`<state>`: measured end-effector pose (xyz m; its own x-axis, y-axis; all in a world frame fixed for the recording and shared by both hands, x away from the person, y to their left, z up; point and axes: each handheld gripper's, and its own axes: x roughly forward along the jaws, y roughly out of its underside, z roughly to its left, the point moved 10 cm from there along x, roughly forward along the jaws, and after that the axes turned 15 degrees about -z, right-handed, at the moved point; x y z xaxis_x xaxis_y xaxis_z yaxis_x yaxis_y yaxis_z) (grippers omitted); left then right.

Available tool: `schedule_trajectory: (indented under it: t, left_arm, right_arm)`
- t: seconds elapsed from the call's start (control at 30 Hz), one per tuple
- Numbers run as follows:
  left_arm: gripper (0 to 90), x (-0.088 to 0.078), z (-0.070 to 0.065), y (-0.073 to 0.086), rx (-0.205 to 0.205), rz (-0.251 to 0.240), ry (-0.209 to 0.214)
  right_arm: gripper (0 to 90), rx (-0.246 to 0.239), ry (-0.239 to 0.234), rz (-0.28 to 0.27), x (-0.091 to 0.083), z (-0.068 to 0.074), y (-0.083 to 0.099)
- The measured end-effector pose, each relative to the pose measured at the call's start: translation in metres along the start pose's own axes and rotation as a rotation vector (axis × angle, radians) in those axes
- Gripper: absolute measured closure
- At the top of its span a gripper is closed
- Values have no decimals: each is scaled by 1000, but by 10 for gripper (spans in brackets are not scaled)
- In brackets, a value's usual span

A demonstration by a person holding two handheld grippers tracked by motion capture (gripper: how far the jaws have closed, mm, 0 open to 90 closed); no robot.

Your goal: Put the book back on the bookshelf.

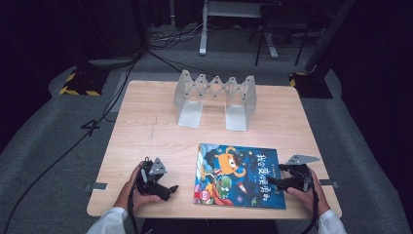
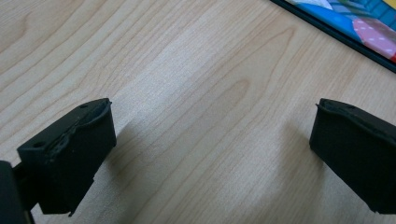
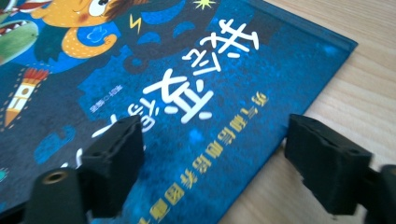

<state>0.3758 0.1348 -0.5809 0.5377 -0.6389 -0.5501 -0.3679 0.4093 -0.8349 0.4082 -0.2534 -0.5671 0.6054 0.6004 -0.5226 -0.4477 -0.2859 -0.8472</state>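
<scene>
Pale wooden table — grey floor, dark room

A pale wood-grain counter stands on grey floor. Lying flat on its near right part is a blue picture book with cartoon creatures on the cover. Toward the far edge stands a grey accordion-style expandable rack, its two flat base plates resting on the counter, well apart from the book.
</scene>
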Motion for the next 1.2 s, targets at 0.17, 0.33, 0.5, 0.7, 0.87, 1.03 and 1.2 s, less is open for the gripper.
schedule_trajectory:
  t: [0.17,0.33,0.5,0.7,0.87,1.03,1.2]
  left_arm:
    - [8,4,-15,-2,20,2,29]
    - [8,-1,-26,1,28,1,41]
    - [8,-13,-29,9,29,3,39]
    - [8,-21,-30,14,26,1,39]
    - [8,-21,-30,14,25,1,39]
    - [7,-19,-37,14,30,4,43]
    - [6,-14,-55,11,60,0,93]
  right_arm:
    - [182,-25,-38,20,13,3,-8]
    - [182,-56,-62,48,34,15,-20]
    - [186,-120,-44,54,58,26,-37]
    - [310,-193,-59,4,82,58,-53]
    - [296,-205,-35,-14,60,59,-42]
    - [281,-119,-33,-31,16,46,-11]
    - [269,-100,-42,-57,-17,48,12]
